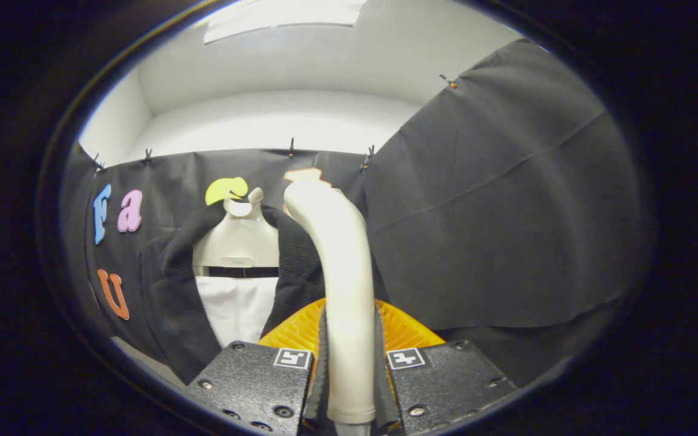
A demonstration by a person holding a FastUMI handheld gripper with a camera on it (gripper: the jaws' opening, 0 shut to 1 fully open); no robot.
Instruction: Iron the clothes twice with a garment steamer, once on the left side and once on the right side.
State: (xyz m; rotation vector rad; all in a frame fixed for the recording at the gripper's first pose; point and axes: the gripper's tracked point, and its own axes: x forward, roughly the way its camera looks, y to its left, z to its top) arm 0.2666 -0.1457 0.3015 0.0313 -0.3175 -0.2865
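We have the tongs (349, 387) clamped on the garment steamer (340, 290): both fingers press against the sides of its pale handle, which stands upright between them and curves forward at the top. An orange ribbed part (406, 330) shows just behind the handle, low between the fingers; we cannot tell whether it belongs to the steamer or to the tongs.

The clothes hang beyond the fingers and to the left of the handle: a dark jacket (170, 284) over a white shirt (234, 306), both on a pale hanger form (237, 242) against the booth's black cloth wall (506, 200). No counter is in view carrying anything.

The steamer head points up and is held off the garment; from this view it overlaps the jacket's right lapel, but we cannot tell whether it touches the fabric. We judge it apart.

Progress, as a judgement: grasp of the steamer is done. Nothing on the clothes tells us whether either pass has been made; no steam or moisture mark is visible. We take both the left-side and the right-side strokes as outstanding, with the steamer yet to be brought flat against the jacket front.
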